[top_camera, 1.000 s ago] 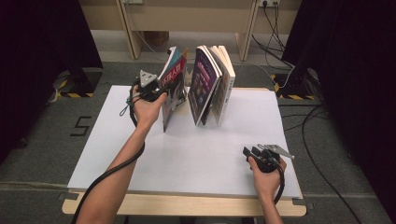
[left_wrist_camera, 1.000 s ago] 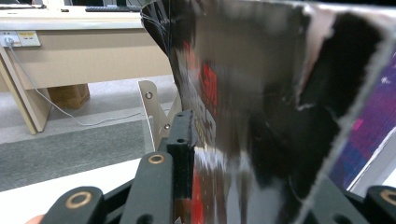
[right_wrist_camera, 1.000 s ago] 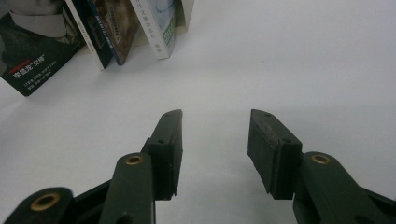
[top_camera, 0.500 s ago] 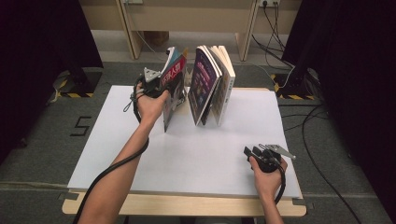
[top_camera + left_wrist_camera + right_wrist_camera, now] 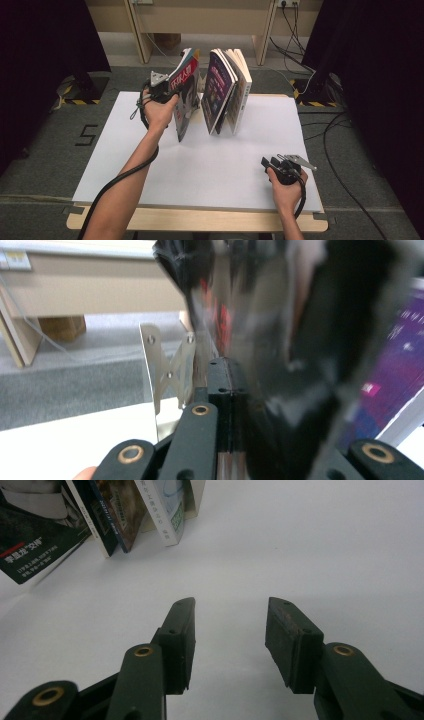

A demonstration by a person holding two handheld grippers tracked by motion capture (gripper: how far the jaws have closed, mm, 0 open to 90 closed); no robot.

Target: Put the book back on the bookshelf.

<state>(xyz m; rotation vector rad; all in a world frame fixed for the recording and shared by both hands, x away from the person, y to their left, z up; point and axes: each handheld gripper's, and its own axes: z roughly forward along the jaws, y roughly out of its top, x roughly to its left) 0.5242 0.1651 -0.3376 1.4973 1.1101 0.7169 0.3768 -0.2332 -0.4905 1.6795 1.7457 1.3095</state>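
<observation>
Your left gripper (image 5: 167, 91) has just closed its jaws on the magazine (image 5: 186, 95), standing tilted on the white table (image 5: 210, 165) beside the leaning books (image 5: 227, 90). Your right gripper (image 5: 272, 164) rests near the table's front edge, jaws apart and empty.

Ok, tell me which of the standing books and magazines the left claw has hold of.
The magazine standing apart at the left end, with a red band on its cover. The left claw is shut on its edge; the purple-covered book and its neighbours lean together, untouched.
</observation>
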